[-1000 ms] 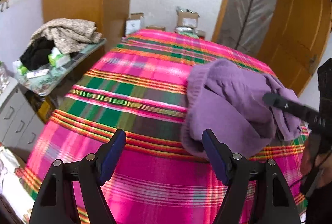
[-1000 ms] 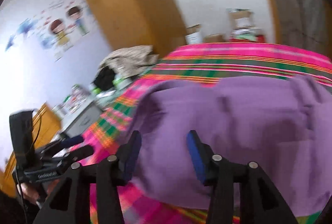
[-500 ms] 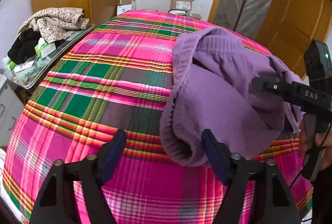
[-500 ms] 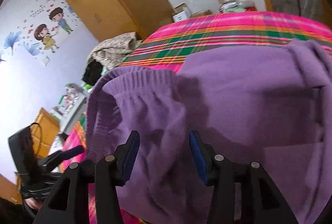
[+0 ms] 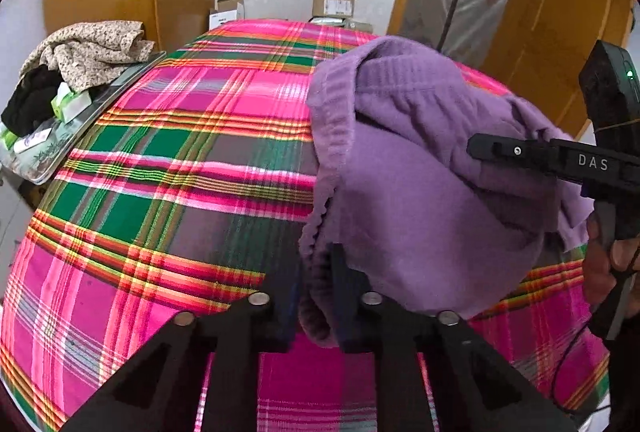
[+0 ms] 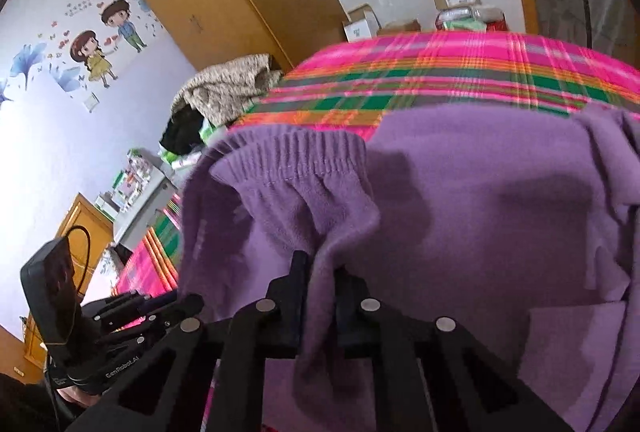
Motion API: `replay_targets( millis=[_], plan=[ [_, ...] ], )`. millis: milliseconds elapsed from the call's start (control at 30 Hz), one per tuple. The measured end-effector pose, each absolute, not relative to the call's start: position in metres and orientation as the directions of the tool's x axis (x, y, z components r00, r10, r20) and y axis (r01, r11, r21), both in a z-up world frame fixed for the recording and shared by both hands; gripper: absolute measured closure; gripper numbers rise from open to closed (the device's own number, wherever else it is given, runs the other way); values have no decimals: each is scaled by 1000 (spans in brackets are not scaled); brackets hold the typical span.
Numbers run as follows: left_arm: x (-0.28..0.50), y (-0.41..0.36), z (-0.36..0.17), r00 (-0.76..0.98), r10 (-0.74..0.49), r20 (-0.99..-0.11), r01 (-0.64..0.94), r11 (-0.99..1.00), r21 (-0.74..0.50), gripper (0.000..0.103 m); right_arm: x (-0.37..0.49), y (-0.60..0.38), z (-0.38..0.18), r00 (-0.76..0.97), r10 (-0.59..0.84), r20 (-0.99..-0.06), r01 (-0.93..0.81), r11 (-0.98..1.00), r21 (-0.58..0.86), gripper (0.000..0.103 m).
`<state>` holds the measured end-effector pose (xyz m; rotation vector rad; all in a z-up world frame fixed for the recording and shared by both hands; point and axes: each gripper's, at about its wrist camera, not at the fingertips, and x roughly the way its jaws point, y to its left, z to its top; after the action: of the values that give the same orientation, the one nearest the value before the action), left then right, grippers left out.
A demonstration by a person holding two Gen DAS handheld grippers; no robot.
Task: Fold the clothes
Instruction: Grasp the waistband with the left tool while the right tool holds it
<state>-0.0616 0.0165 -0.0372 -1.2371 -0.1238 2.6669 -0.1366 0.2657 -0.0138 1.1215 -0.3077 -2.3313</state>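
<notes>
The purple fleece garment (image 5: 420, 192) sits bunched on the plaid bedspread (image 5: 180, 160), no neat fold showing; left gripper (image 5: 316, 296) pinches its ribbed hem, right gripper (image 6: 320, 296) clamps another fold, so the folding looks unfinished

- The left gripper (image 5: 316, 292) sits at 6 o'clock in its own wrist view, jaws drawn close and clamped on a fold of the purple garment (image 5: 420, 200).
- The right gripper (image 6: 320, 296) sits at 6 o'clock in its own view, jaws likewise pinched on the garment's edge.
- A hand (image 5: 604, 264) grips the right gripper's handle at 3 o'clock in the left view.
</notes>
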Motion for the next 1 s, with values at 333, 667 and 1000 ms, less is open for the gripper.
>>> replay_targets(
  millis=[333,667,1000],
  plan=[
    [-24,-22,18,-732,215,-646,-131,-976,-176,94,-106,268,75,-671,-517,-532,417,-856,305,93],
    [22,-61,63,-798,186,-573,-100,-979,-179,95,-82,238,163,-761,-490,-425,466,-869,168,93],
    [-16,-108,-13,-674,109,-731,23,-986,-168,94,-136,164,117,-680,-451,-578,482,-869,112,100]
  ],
)
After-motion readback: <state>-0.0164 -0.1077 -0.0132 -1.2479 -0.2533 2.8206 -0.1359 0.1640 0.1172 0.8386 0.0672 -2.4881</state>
